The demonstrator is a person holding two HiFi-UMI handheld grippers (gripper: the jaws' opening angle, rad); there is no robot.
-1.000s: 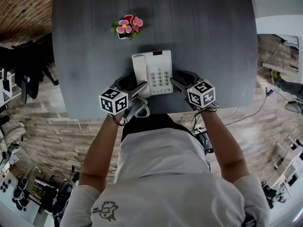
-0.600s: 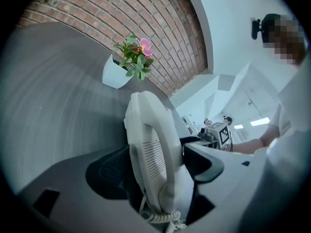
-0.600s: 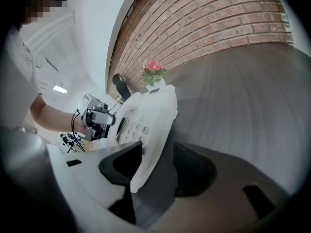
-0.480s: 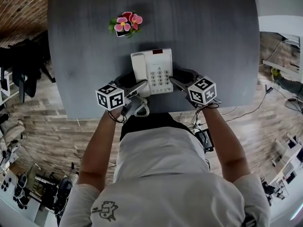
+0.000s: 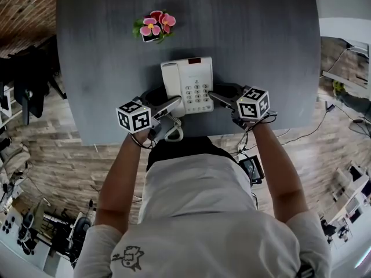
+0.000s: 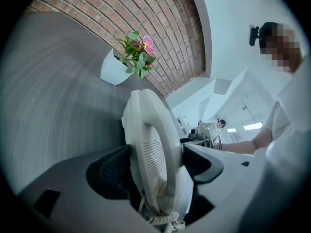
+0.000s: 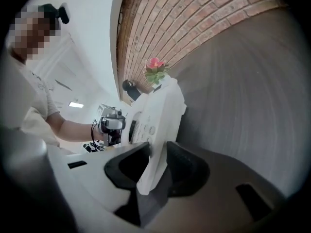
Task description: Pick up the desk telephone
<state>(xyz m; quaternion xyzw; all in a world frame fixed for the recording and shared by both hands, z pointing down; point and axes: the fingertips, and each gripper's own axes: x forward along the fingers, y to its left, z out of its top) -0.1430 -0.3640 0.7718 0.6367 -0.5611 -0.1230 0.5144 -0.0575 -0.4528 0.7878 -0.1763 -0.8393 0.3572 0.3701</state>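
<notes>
Jaws of right hand-held gripper (image 5: 212, 96) just closed onto desk telephone (image 5: 192, 84) R edge; left hand-held gripper (image 5: 175, 103) clamps handset side.

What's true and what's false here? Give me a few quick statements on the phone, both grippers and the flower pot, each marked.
1. The left gripper is clamped on the handset side of the telephone. True.
2. The right gripper hangs empty, clear of the telephone. False: the telephone's right edge is between its jaws, which have just been closing and sit on it.
3. The flower pot stands beyond the telephone, apart from it. True.
4. The flowers are yellow. False: they are pink.
5. The coiled cord lies at the far edge of the table. False: it hangs at the near edge, beside the left gripper.
</notes>
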